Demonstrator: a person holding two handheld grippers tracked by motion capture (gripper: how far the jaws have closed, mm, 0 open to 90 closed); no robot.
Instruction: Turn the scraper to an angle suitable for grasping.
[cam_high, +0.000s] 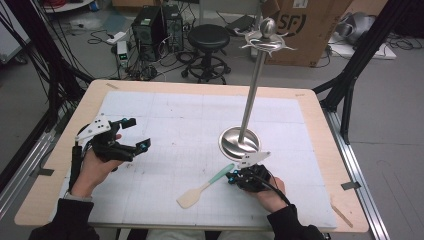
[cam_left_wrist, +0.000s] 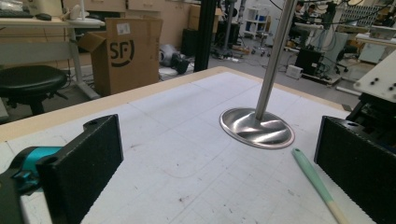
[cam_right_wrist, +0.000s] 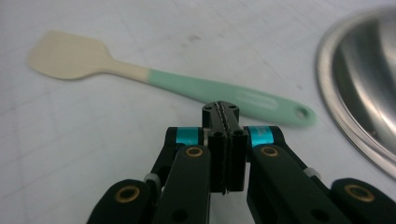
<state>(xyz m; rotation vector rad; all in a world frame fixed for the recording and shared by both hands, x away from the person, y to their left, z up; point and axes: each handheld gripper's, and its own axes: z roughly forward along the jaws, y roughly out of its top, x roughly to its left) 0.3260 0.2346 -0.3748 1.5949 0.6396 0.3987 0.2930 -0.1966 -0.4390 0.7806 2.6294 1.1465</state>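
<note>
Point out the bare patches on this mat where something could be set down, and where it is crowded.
Free: the far mat between the table's back edge and the stand's base; also the middle stretch between the left claw and the spatula. Crowded: the near right, where the right claw, spatula and base sit close together.

Spatula: cream blade, mint-green handle with hang hole, lying flat on white mat.

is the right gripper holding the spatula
No, in the right gripper view the right gripper has its fingers pressed together with nothing between them, and the spatula lies on the table just beyond the tips.
</note>
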